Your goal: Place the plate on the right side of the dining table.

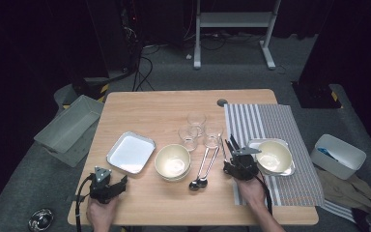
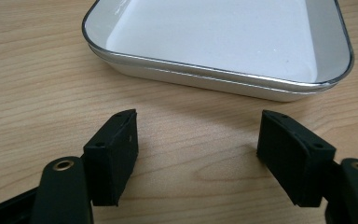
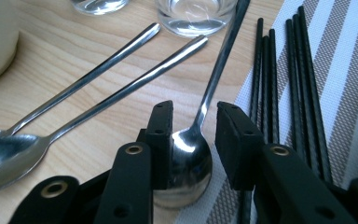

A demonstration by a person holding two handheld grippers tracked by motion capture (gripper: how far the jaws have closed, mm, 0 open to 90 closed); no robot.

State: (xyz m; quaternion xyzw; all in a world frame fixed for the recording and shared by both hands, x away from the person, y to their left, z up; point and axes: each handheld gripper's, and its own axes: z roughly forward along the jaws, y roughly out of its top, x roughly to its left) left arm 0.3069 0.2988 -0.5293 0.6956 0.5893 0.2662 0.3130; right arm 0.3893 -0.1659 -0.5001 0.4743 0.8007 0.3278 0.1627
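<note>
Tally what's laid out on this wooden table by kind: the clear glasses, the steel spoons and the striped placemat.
Clear drinking glasses: 3
Shiny steel spoons: 3
Grey striped placemat: 1
Total: 7

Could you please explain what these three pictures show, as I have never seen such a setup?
A person sits at a wooden table holding a two-jaw gripper in each hand. One camera looks down from above; one rides on each gripper. The left gripper stands open before a white tray. The right gripper has a spoon between its jaws at the edge of a striped mat; the pads do not seem to press it. Also there: two more spoons, black chopsticks, three glasses and two bowls.
</note>
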